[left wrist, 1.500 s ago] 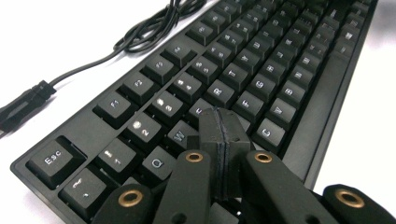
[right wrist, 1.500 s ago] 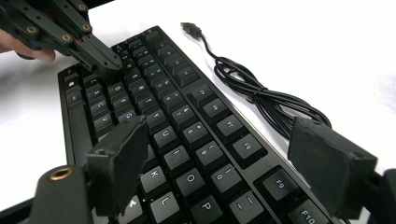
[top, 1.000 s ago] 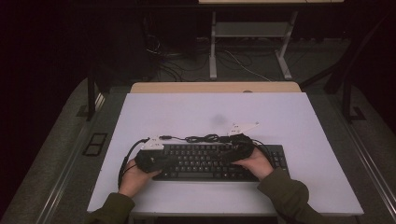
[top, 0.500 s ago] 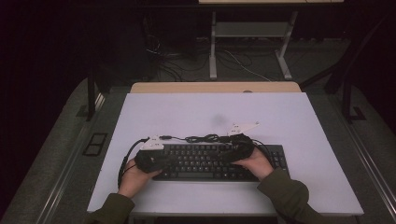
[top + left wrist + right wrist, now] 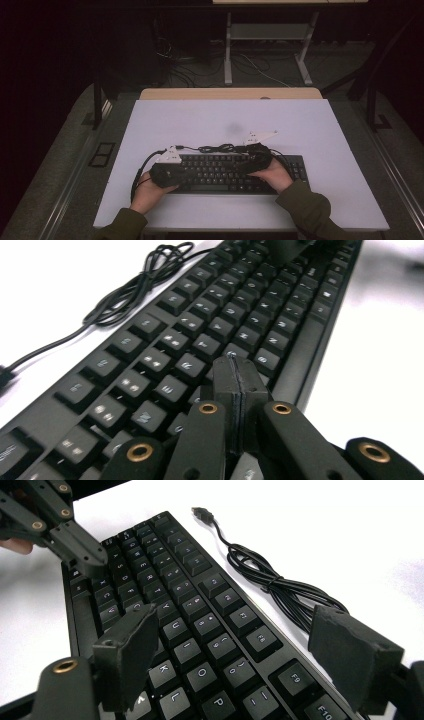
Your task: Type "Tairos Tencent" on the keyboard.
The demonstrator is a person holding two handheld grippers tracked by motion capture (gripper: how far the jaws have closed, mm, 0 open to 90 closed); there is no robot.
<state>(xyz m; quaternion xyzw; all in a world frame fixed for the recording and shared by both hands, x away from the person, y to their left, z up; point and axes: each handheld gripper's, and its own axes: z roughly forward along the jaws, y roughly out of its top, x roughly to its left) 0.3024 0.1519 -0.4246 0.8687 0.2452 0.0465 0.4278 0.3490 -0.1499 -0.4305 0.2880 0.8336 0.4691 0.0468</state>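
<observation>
A black keyboard point(image 5: 220, 172) lies lengthwise across the near half of the white table point(image 5: 300, 125). My left gripper point(image 5: 186, 175) is held low over its left end, pointing along the key rows. Its jaws are shut together with nothing between them, and the tip point(image 5: 235, 365) hovers just above the letter keys point(image 5: 190, 325). My right gripper point(image 5: 239, 167) points left over the keyboard's right half. It stands open point(image 5: 240, 645), its two pads spread wide above the keys point(image 5: 190, 610) and holding nothing. The left gripper point(image 5: 87, 560) sits at the keyboard's far end in the right gripper view.
The keyboard's black cable point(image 5: 280, 590) lies coiled on the table just behind the keyboard, its USB plug point(image 5: 202, 514) loose on the white surface. The cable point(image 5: 220, 148) runs between the two grippers. A metal frame point(image 5: 270, 35) and floor wires stand beyond the table's far edge.
</observation>
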